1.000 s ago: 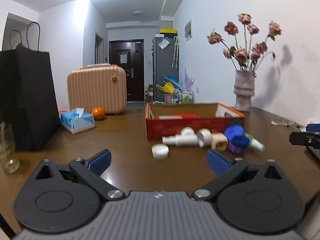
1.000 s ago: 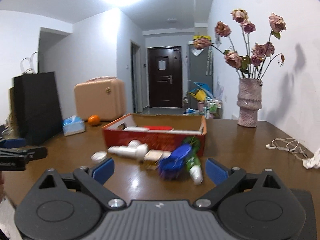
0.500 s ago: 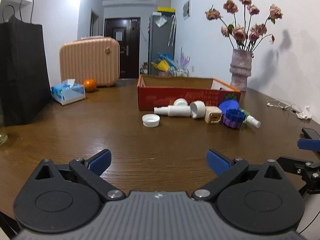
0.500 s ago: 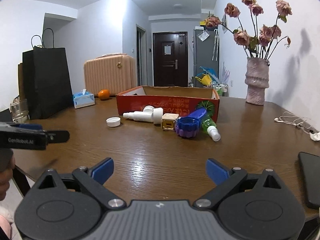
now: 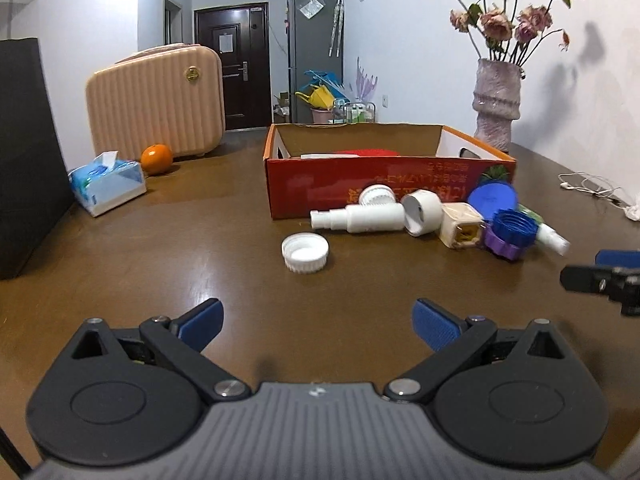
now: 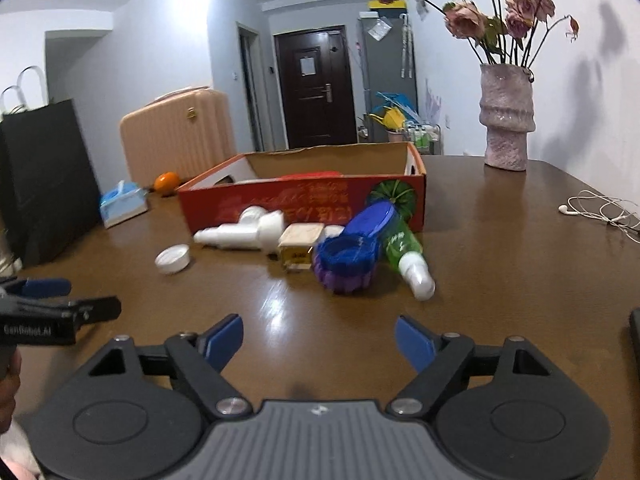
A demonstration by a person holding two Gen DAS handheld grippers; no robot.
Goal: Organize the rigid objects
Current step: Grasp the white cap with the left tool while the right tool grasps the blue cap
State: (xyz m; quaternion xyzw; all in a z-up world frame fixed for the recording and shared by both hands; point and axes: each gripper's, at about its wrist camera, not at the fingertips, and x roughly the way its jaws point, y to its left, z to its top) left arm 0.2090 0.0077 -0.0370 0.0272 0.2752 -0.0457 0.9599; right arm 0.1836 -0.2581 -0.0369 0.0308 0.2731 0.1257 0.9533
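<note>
The loose pieces, a white cap [image 5: 305, 251], white pipe fitting [image 5: 362, 216], cream cube [image 5: 460, 225], blue-and-purple lids [image 6: 346, 262] and green bottle [image 6: 404, 254], lie on the bench [image 5: 200, 248] just in front of the red box [image 5: 384, 176], so nearly everything is left to sort. My right gripper [image 6: 319, 340] has just been closing a little with nothing between its pads. My left gripper [image 5: 318, 322] gapes empty, facing the cap.

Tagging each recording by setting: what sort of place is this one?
Most likely a home living or dining area: a wooden table, a fridge by the entrance door, and a vase of dried flowers.
</note>
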